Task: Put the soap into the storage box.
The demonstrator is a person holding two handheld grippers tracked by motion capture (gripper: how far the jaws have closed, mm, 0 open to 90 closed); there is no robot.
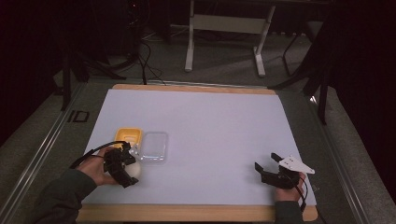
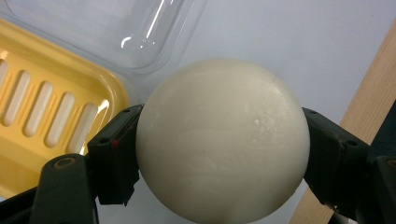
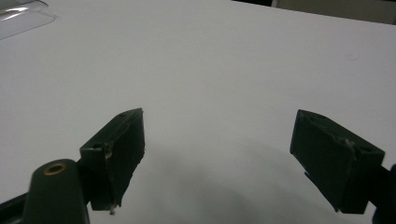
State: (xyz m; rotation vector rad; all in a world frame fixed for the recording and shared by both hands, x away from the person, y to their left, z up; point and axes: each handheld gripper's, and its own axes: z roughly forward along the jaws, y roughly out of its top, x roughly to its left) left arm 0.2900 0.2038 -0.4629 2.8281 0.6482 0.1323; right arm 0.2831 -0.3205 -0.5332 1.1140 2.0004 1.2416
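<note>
- The left gripper (image 2: 222, 144) squeezes a round white ball (image 2: 223, 140) between its two black jaws, near the table's front edge.
- A yellow tray (image 1: 128, 136) with slots sits just behind the ball.
- A clear plastic lid (image 1: 154, 146) lies right next to the yellow tray.
- The right gripper (image 3: 217, 158) has its jaws wide apart with nothing in them, over the white table top (image 1: 210, 121), far from the ball.
</note>
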